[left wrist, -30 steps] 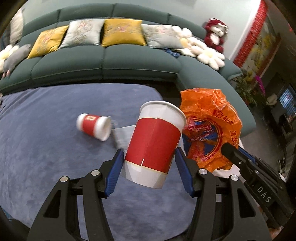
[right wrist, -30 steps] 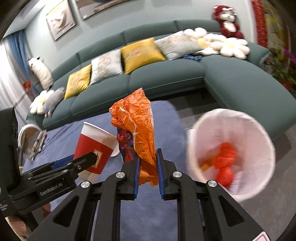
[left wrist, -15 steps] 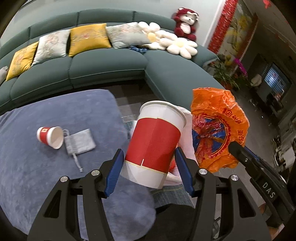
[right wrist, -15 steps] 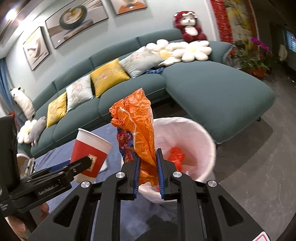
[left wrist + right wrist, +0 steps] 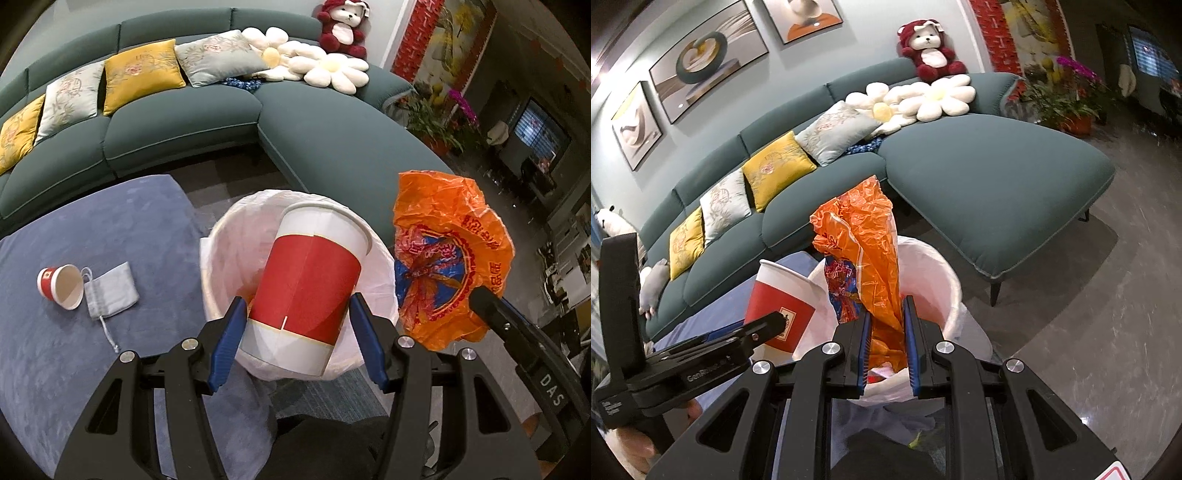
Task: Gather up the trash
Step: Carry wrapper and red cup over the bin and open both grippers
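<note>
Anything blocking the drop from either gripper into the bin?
Nothing visible does. The red paper cup in the left gripper and the orange plastic bag in the right gripper sit over the white-lined trash bin's open mouth.

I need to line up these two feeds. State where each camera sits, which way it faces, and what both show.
Left wrist: on the left gripper, facing the bin and sofa; own fingers clamp the red cup.
Right wrist: on the right gripper, facing the same way; own fingers pinch the orange bag.
Shared: bin, cup, bag, sofa; each view shows the other gripper.
</note>
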The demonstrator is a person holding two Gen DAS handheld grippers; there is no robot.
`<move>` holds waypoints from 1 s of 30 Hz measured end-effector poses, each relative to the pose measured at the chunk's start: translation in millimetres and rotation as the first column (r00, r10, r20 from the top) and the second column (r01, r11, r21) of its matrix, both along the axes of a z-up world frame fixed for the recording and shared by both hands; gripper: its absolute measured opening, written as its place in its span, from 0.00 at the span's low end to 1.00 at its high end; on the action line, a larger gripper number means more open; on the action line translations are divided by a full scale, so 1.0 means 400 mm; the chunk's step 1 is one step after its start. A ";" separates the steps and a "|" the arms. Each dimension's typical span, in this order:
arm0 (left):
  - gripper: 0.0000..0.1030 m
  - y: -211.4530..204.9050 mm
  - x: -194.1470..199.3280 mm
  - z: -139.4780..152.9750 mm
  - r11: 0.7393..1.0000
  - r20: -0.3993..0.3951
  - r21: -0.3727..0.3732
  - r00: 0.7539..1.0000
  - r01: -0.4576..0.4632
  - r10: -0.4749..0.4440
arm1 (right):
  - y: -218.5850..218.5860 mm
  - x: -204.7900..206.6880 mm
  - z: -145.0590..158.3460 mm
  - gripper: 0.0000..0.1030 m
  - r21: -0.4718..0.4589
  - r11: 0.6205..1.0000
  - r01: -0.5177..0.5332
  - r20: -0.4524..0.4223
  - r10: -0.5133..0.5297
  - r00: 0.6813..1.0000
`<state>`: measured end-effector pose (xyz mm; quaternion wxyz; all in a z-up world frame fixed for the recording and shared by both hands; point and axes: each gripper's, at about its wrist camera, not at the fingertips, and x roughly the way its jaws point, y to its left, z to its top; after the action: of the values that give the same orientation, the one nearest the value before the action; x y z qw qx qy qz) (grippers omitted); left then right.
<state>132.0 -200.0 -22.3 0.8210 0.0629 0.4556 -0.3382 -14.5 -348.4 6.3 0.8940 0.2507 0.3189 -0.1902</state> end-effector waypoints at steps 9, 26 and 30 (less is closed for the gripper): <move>0.59 -0.053 0.024 -0.019 1.000 0.005 0.004 1.000 0.010 -0.010 | -0.030 0.013 -0.019 0.16 0.014 1.000 0.028 -0.015 -0.027 1.000; 0.74 0.050 0.061 -0.027 0.994 0.002 0.004 0.994 -0.106 0.106 | 0.002 0.078 -0.047 0.16 0.026 0.999 -0.034 -0.033 0.035 0.999; 0.76 0.061 0.065 -0.025 0.993 0.004 0.008 0.993 -0.121 0.121 | 0.013 0.093 -0.044 0.17 0.019 0.999 -0.047 -0.033 0.047 0.998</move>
<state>158.0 -175.7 -32.2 0.8406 0.0392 0.4583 -0.2859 22.9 -343.2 -11.5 0.8905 0.2480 0.3413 -0.1702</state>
